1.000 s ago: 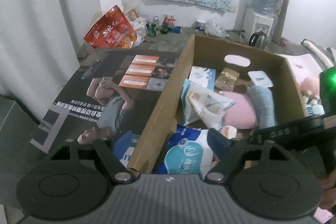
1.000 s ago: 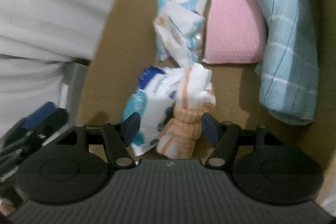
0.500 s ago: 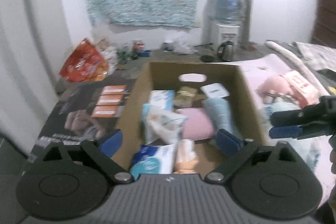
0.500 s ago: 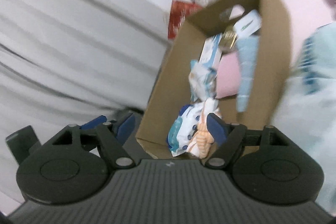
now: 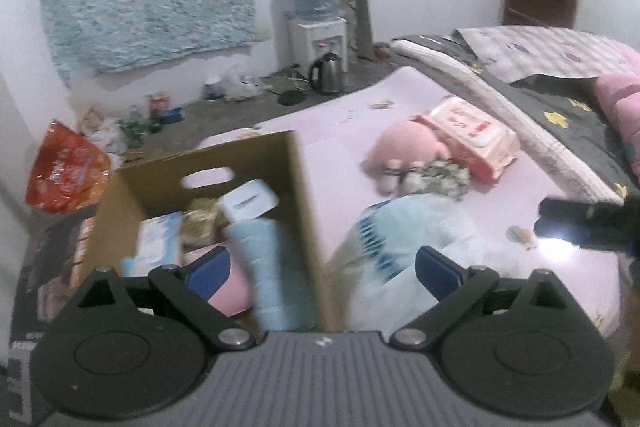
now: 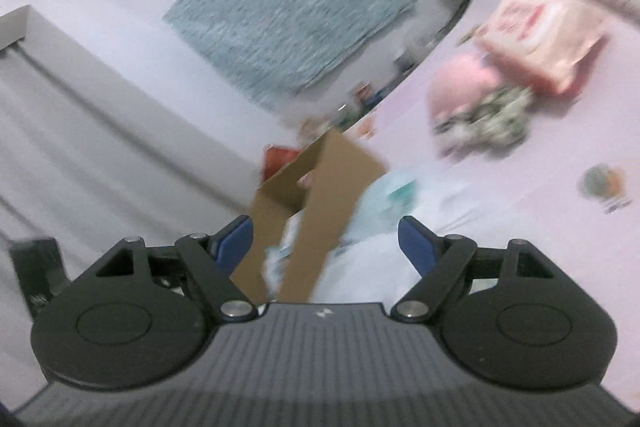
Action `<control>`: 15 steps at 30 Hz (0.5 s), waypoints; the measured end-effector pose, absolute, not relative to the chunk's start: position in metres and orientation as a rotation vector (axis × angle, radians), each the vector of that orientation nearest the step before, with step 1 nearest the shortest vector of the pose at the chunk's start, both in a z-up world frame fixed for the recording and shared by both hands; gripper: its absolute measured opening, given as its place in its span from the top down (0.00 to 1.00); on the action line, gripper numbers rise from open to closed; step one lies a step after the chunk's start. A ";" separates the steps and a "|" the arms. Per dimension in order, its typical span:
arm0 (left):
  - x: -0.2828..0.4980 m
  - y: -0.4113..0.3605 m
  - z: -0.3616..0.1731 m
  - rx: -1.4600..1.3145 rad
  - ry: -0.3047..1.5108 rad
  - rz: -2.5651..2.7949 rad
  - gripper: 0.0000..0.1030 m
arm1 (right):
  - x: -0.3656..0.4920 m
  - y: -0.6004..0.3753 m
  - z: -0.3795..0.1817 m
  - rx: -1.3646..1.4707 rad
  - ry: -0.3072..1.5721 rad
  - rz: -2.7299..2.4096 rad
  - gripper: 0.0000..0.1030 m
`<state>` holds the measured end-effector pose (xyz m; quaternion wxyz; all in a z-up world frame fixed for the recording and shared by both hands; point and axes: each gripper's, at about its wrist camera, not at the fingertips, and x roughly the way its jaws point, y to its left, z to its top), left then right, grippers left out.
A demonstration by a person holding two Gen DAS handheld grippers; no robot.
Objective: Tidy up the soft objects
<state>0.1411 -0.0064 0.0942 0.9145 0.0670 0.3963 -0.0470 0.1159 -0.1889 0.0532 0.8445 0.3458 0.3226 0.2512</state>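
The cardboard box (image 5: 304, 195) holds a blue towel (image 5: 272, 267), a pink cloth (image 5: 232, 291), a white pack (image 5: 248, 203) and a tissue pack (image 5: 158, 239). My left gripper (image 5: 322, 273) is open and empty, and the box's right wall shows between its fingers. On the pink mat (image 5: 344, 131) lie a pale blue plastic pack (image 5: 404, 239), a pink plush toy (image 5: 404, 151), a speckled soft thing (image 5: 444, 179) and a pink wipes pack (image 5: 468, 131). My right gripper (image 6: 326, 241) is empty with its jaws opening, above the box corner (image 6: 320, 195) and the pale pack (image 6: 384, 195). Its dark fingers (image 5: 576, 211) show at the right edge of the left wrist view.
A water dispenser (image 5: 318, 27) and a kettle (image 5: 326, 73) stand by the far wall. A red snack bag (image 5: 66, 171) and clutter lie at the back left. Bedding (image 5: 540, 87) borders the mat on the right. A white curtain (image 6: 80, 147) hangs to the left.
Both views swung from the box interior to the right, toward the pink mat. The right gripper left the orange-striped cloth in the box and drew out. Both sets of jaws widened.
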 end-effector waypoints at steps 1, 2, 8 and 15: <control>0.152 -0.016 0.092 0.135 0.831 -0.107 0.03 | 0.119 -0.194 0.051 0.723 0.677 0.517 0.22; 0.164 -0.027 0.090 0.127 0.853 -0.123 0.03 | 0.123 -0.197 0.047 0.716 0.675 0.504 0.22; 0.240 -0.075 0.082 0.099 0.949 -0.148 0.03 | 0.155 -0.214 0.020 0.673 0.643 0.433 0.22; 0.340 -0.110 0.048 -0.013 1.076 -0.107 0.01 | 0.242 -0.206 0.008 0.574 0.657 0.419 0.22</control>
